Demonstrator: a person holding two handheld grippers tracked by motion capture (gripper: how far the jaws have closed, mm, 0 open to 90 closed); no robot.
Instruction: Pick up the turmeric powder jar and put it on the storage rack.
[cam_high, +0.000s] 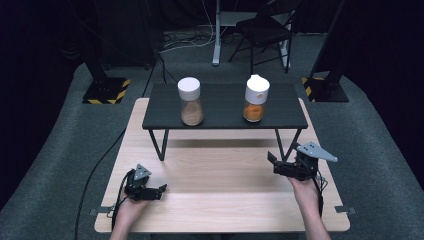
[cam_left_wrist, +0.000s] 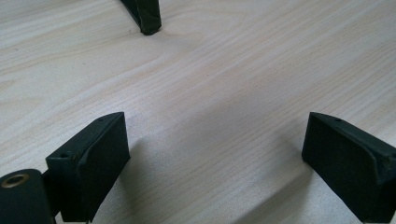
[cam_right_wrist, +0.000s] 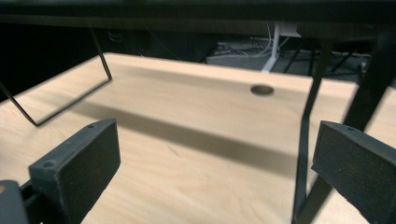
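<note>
**Both grippers empty, jars on shelf**

Left gripper (cam_high: 159, 189) low over the wooden table (cam_high: 225, 210), jaws released, nothing between. Brown-powder jar (cam_high: 191, 101) and orange-powder jar (cam_high: 256, 98) stand upright, well apart, on the black shelf (cam_high: 225, 122). Right gripper (cam_high: 273, 161) near the shelf's right leg, jaws spread, empty.

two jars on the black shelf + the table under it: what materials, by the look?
Left jar: seemingly clear glass or plastic, brown powder visible inside, matte white cap likely plastic. Right jar: likewise clear, orange contents, white cap. Black shelf: matte dark board on thin metal legs. Table: pale wood or laminate, visible grain.
</note>
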